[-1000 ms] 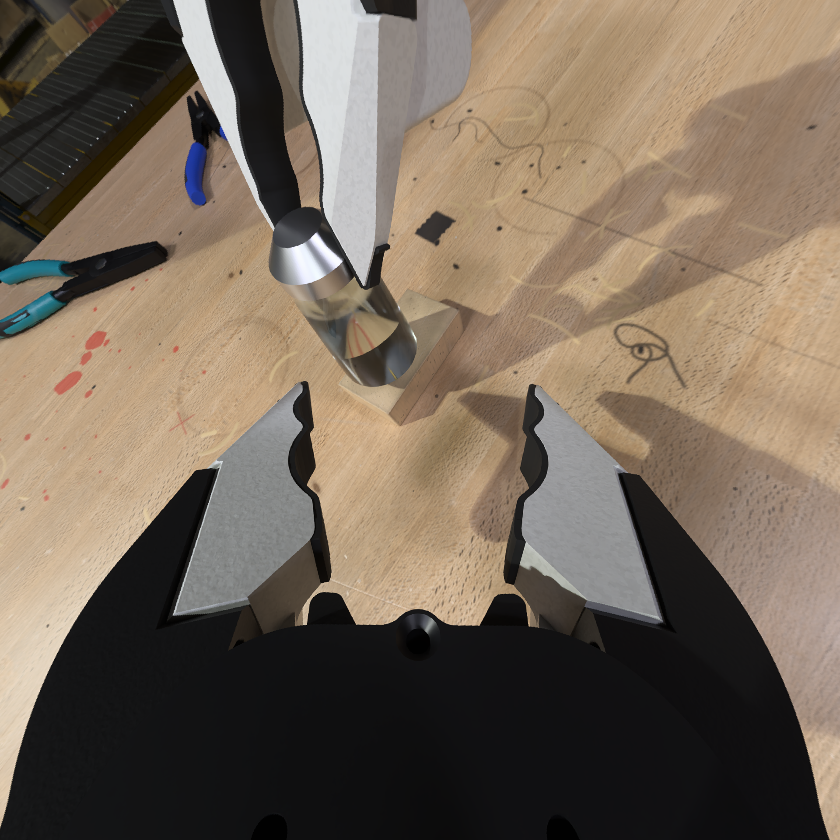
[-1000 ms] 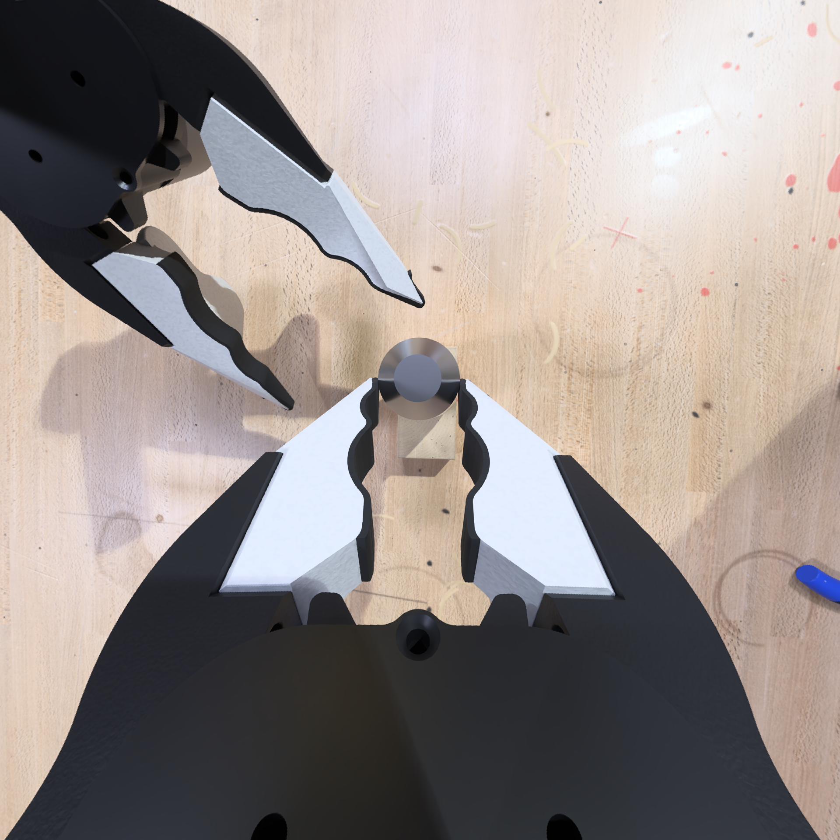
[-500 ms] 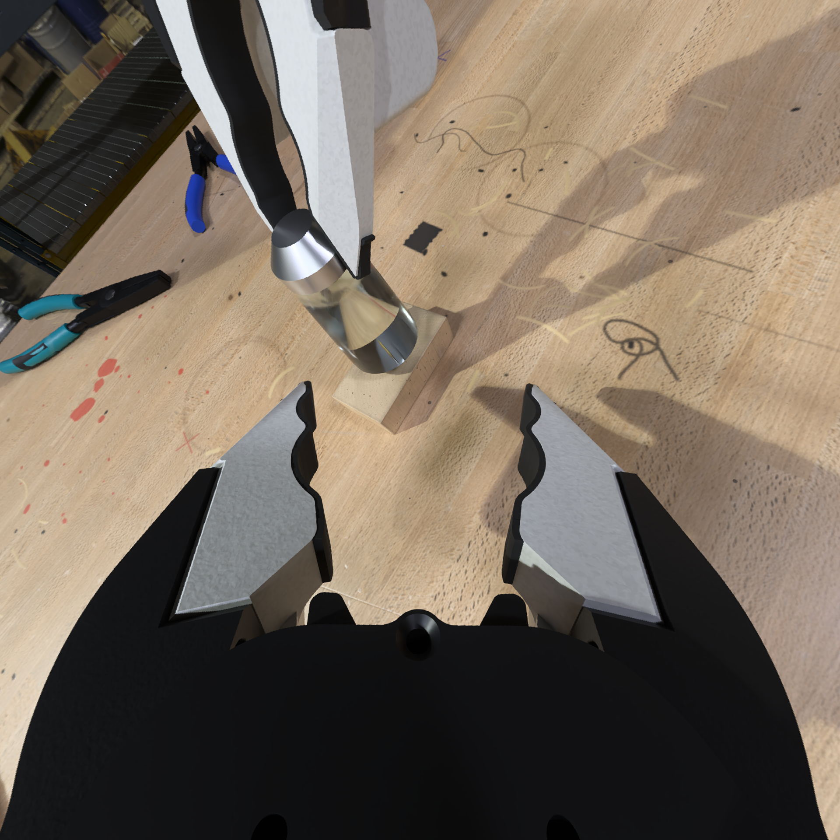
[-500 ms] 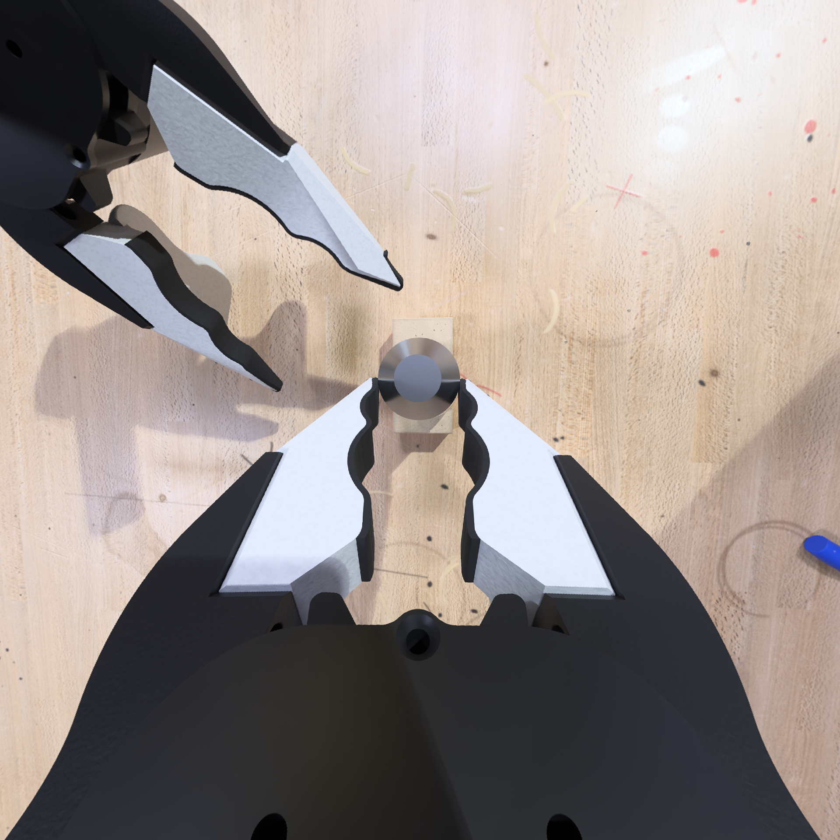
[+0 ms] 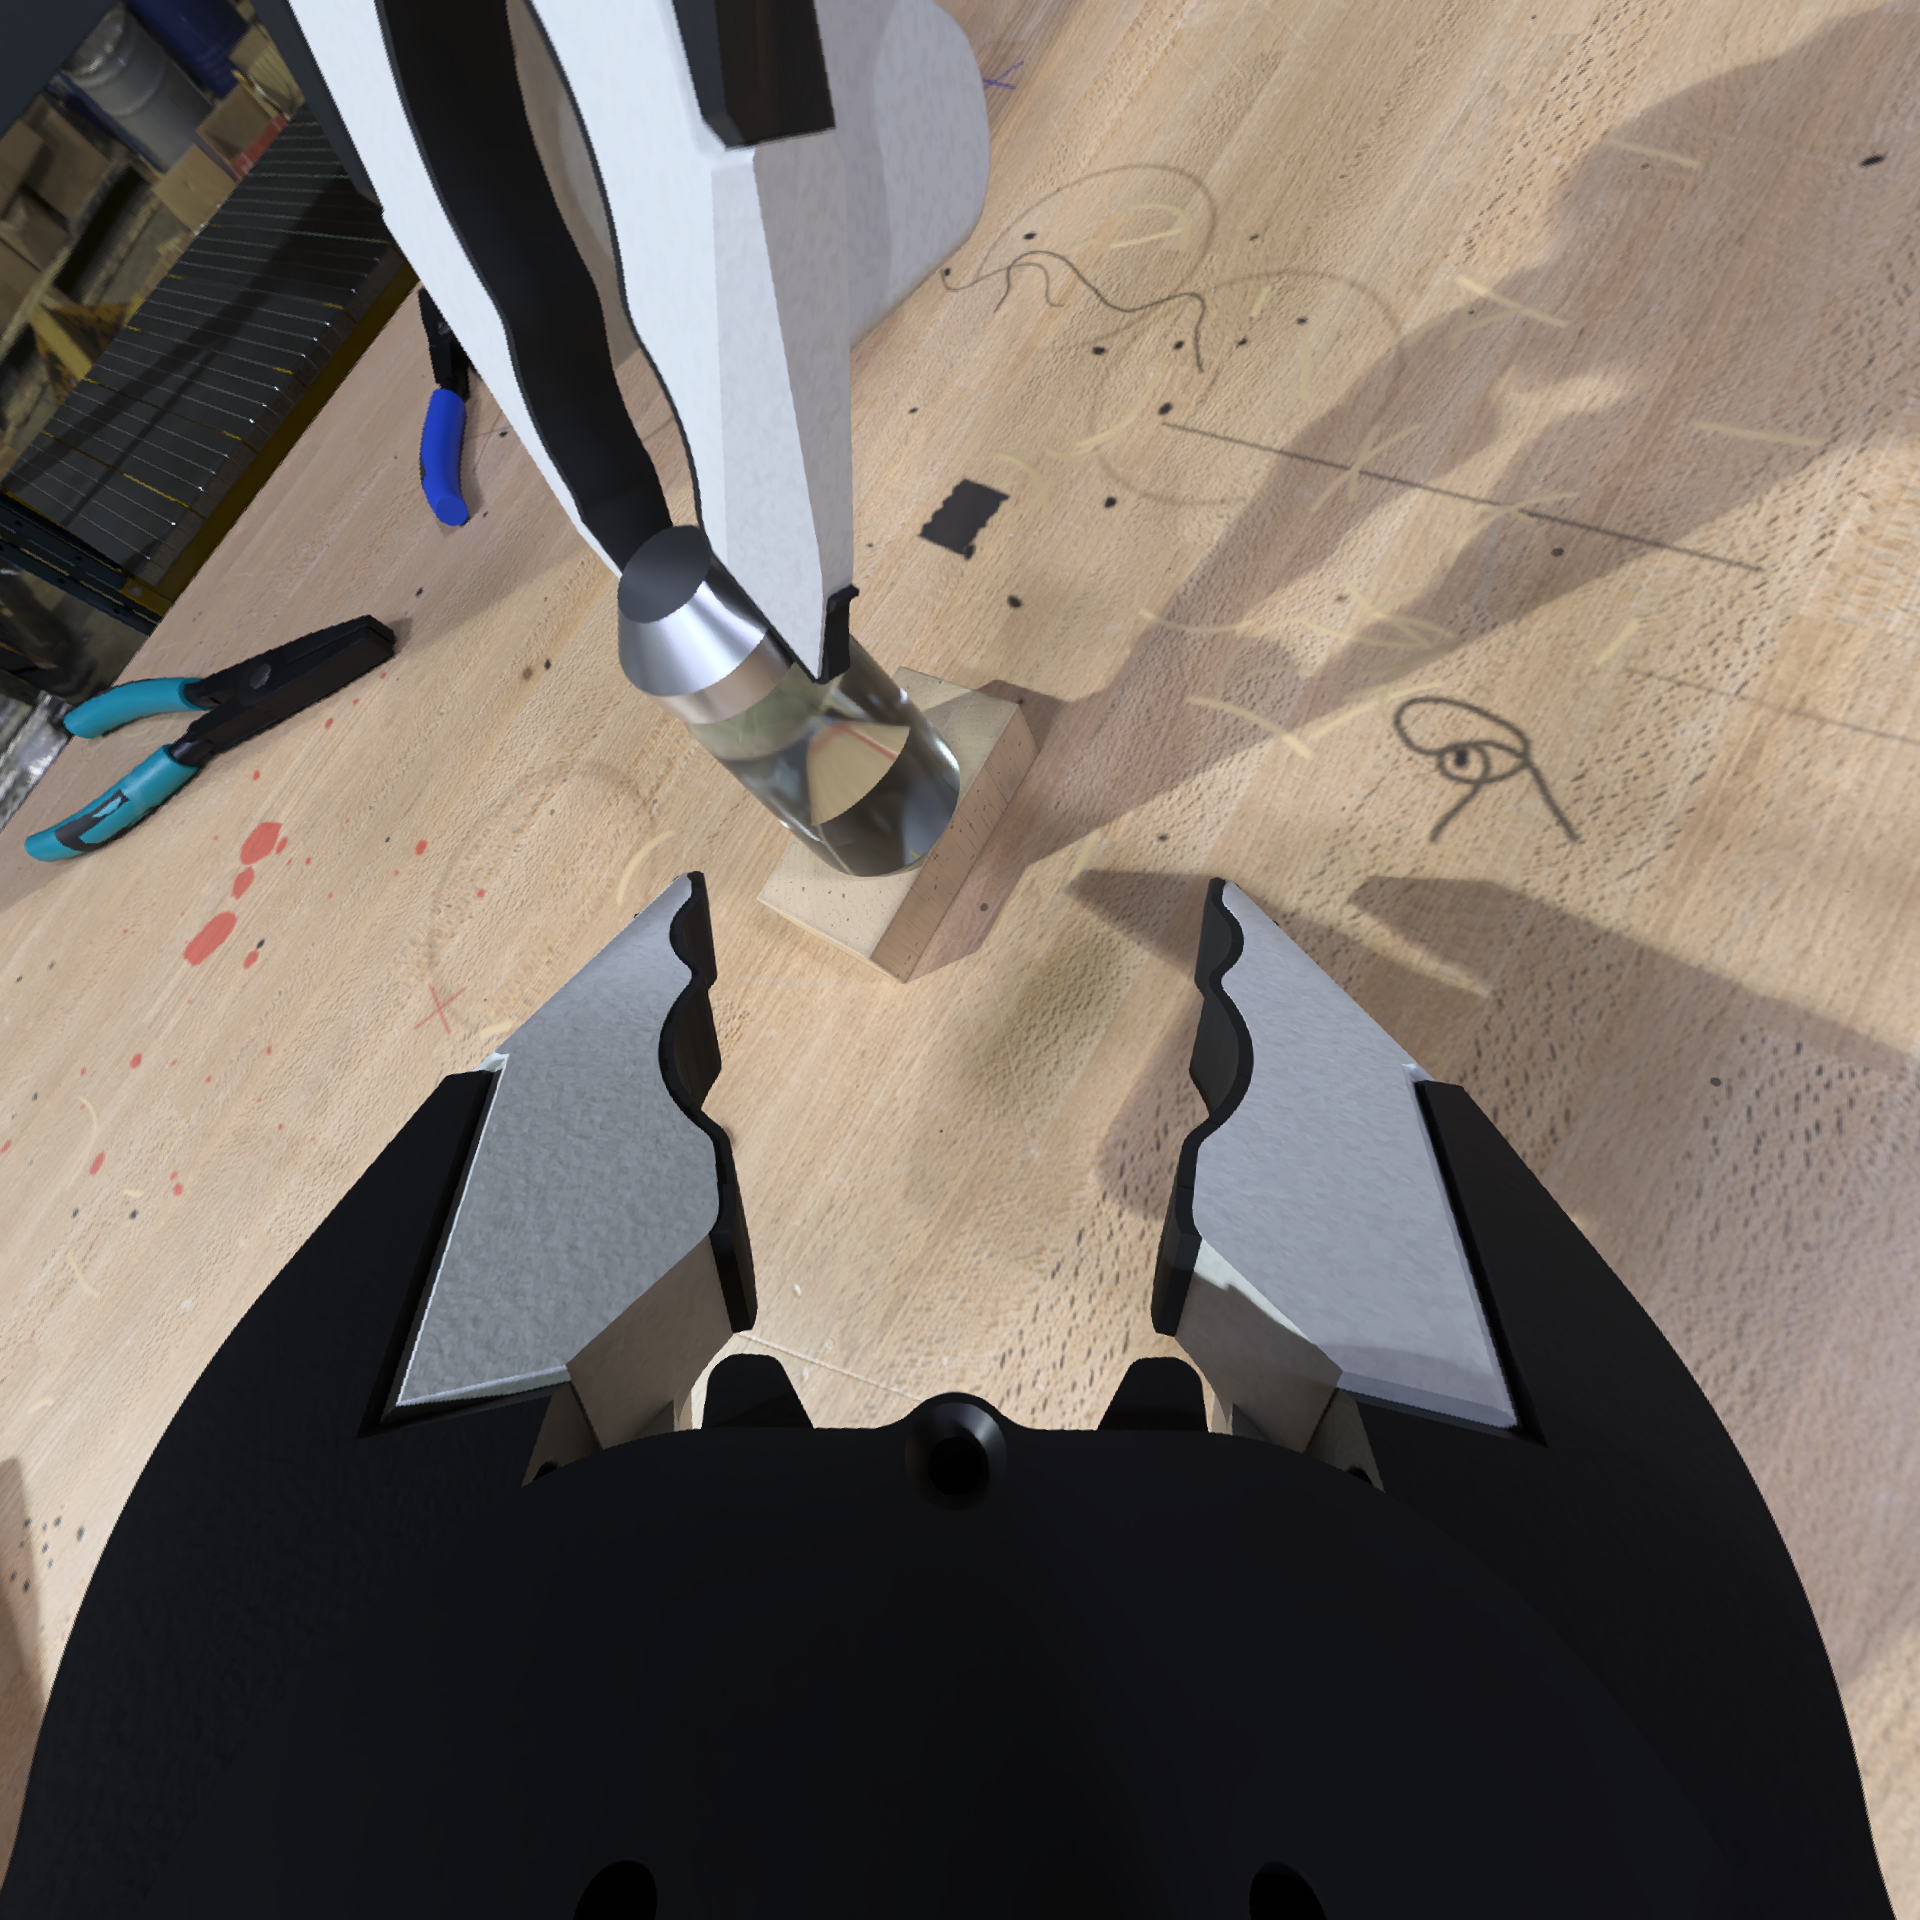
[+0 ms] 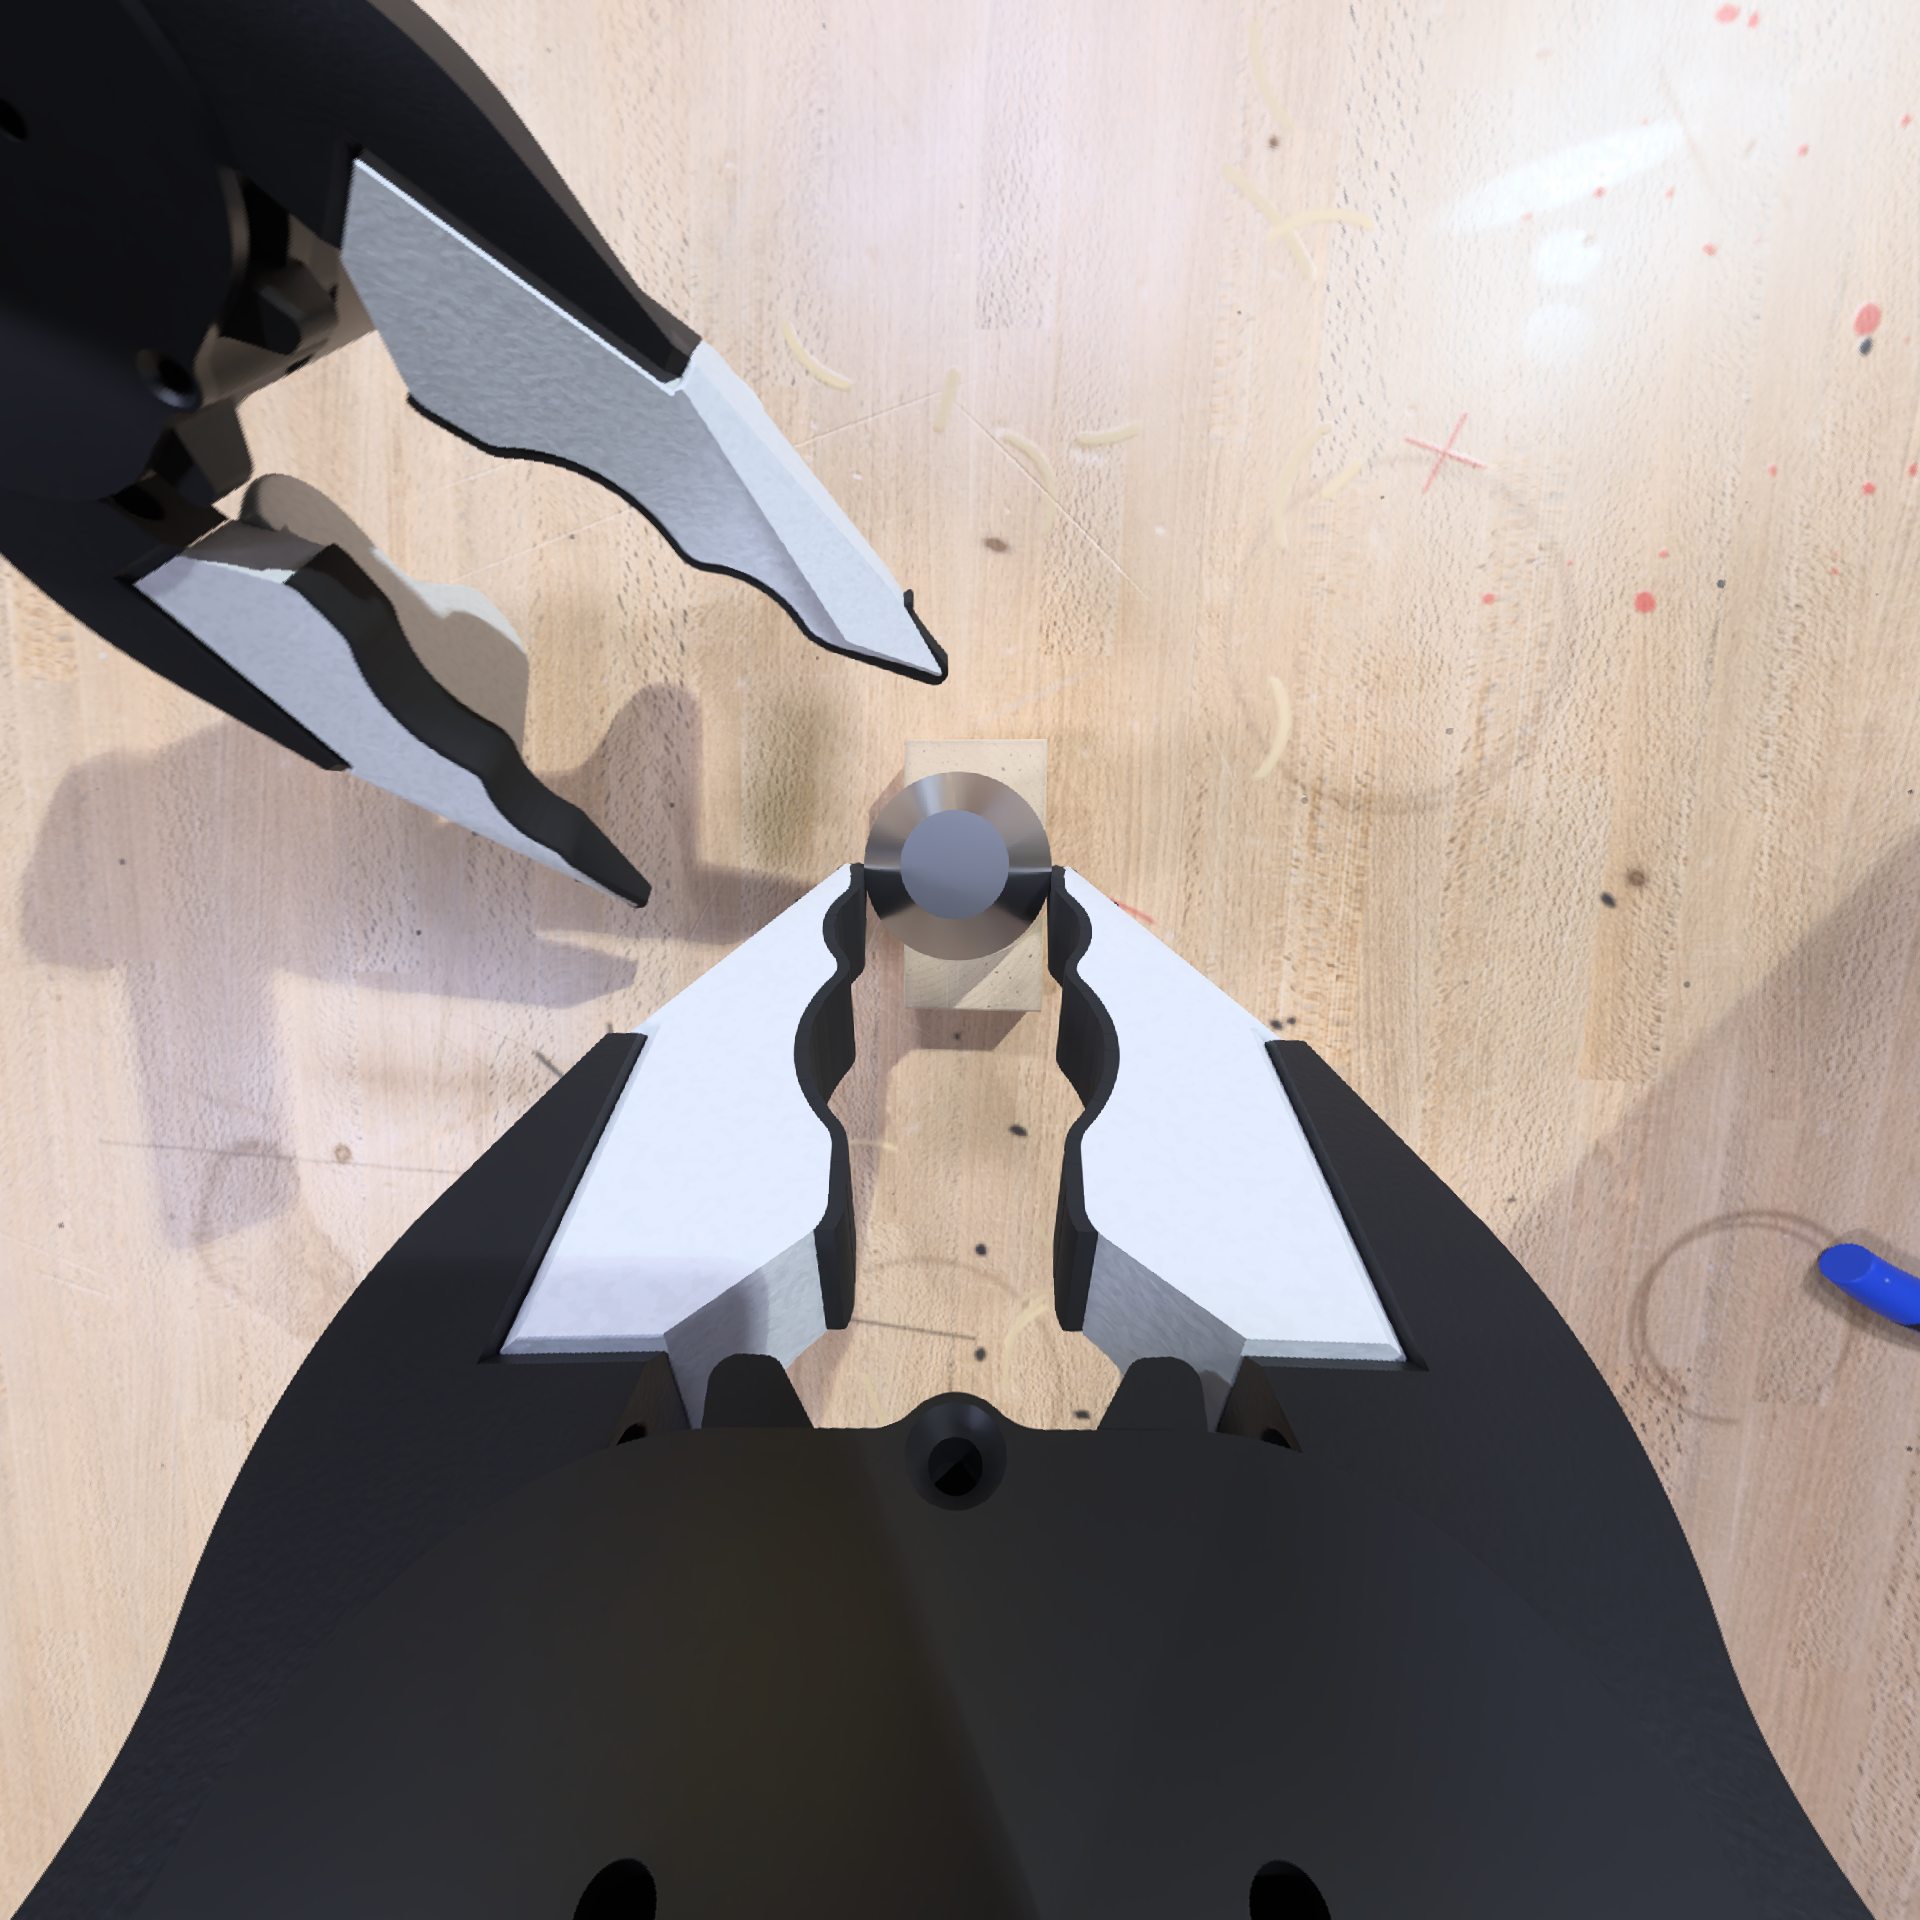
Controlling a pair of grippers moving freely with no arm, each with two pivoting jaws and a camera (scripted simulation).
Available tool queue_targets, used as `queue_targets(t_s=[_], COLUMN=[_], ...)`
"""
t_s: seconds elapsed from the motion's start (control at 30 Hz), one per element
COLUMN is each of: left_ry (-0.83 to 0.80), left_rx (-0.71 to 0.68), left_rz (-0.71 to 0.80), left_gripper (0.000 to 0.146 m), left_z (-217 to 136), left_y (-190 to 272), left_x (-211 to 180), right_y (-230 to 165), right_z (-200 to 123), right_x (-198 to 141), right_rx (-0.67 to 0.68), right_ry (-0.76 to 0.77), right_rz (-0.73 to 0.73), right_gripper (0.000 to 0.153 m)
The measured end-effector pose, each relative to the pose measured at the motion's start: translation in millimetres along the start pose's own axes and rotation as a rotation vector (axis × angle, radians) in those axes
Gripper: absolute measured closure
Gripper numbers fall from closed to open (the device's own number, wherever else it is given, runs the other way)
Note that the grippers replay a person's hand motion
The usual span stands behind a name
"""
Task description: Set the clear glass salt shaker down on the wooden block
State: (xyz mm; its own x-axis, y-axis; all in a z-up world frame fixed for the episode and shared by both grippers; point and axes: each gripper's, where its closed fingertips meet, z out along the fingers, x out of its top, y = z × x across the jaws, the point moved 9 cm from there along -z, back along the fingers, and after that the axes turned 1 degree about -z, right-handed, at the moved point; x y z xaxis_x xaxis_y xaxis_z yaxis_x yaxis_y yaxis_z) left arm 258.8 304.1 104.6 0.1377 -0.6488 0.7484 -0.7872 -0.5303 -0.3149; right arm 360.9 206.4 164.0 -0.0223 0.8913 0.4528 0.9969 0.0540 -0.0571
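The clear glass salt shaker [image 5: 842,779] with a metal cap [image 6: 956,878] hangs upright in my right gripper [image 6: 956,883], which is shut on it just below the cap. The right gripper comes down from above in the left wrist view [image 5: 727,613]. The small wooden block [image 5: 935,904] lies on the bench directly under the shaker; its ends show on both sides of the cap in the right wrist view [image 6: 975,769]. The shaker's base is at the block's top; I cannot tell whether they touch. My left gripper [image 5: 956,894] is open and empty, just short of the block, and shows in the right wrist view [image 6: 784,779].
Teal-handled pliers [image 5: 156,748] and blue-handled pliers [image 5: 442,447] lie at the left near the bench edge; a blue handle also shows in the right wrist view [image 6: 1870,1283]. A white rounded object [image 5: 914,156] stands behind the block. A small black patch [image 5: 966,516] marks the wood.
My right gripper has carried the shaker from past the block's end to over its middle and lowered it. My left gripper has stayed open, close to the block.
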Motion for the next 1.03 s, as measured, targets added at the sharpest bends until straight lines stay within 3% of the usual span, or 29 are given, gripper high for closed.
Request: queue_targets(t_s=[0.47, 0.57, 0.8, 1.03], left_ry=[0.008, 0.007, 0.014, 0.038], left_rx=[-0.003, 0.002, 0.022, 0.035], left_rz=[-0.01, -0.01, -0.012, -0.006], left_gripper=[0.052, 0.052, 0.049, 0.05], left_z=[-1, -1, -4, -6], left_y=[-1, -1, -2, -1], left_x=[0, 0, 2, 5], right_y=[-1, -1, -9, -16], right_z=[2, -7, -45, -33], right_x=[0, -4, -61, -98], right_rx=[-0.012, -0.036, -0.091, -0.105], right_ry=[-0.026, -0.011, -0.108, -0.191], right_rz=[-0.009, 0.016, 0.03, 0.002], right_gripper=[0.118, 0.108, 0.102, 0.124])
